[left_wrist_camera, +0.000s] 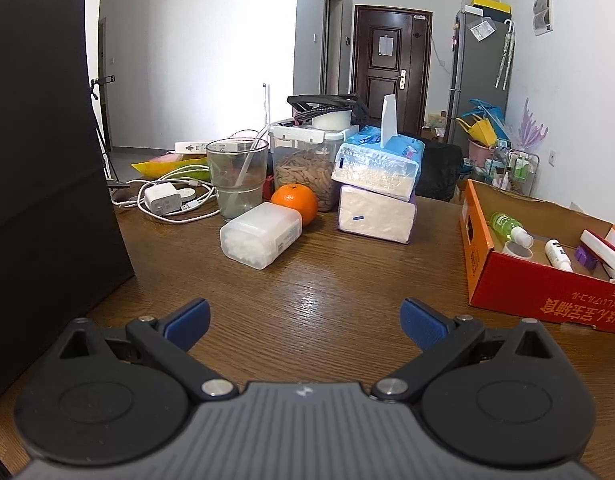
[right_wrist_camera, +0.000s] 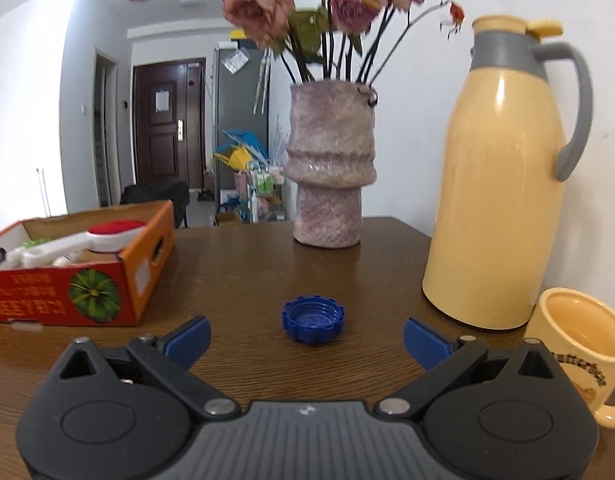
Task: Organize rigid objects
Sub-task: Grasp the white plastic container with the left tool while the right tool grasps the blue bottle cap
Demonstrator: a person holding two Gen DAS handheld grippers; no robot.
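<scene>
**A:** What sits on the wooden table (left_wrist_camera: 347,280) on the left side?

**B:** A tall black panel (left_wrist_camera: 43,152) stands at the far left. Behind it lie a white charger (left_wrist_camera: 161,198) and coiled white cables (left_wrist_camera: 195,196). A clear cup (left_wrist_camera: 236,178) holds a straw, with an orange (left_wrist_camera: 294,201) just beside it. A clear jar of snacks (left_wrist_camera: 305,164) stands behind the orange. Two tissue packs (left_wrist_camera: 375,192) are stacked, the upper one tilted.

**A:** And on the right side?

**B:** A mottled pink vase (right_wrist_camera: 330,168) holds dried roses (right_wrist_camera: 259,10). Near it stands a tall cream-yellow thermos jug (right_wrist_camera: 503,184) with a grey handle, and a yellow mug (right_wrist_camera: 579,348) is just in front of the jug. A dark door (right_wrist_camera: 169,124) shows far behind.
</scene>
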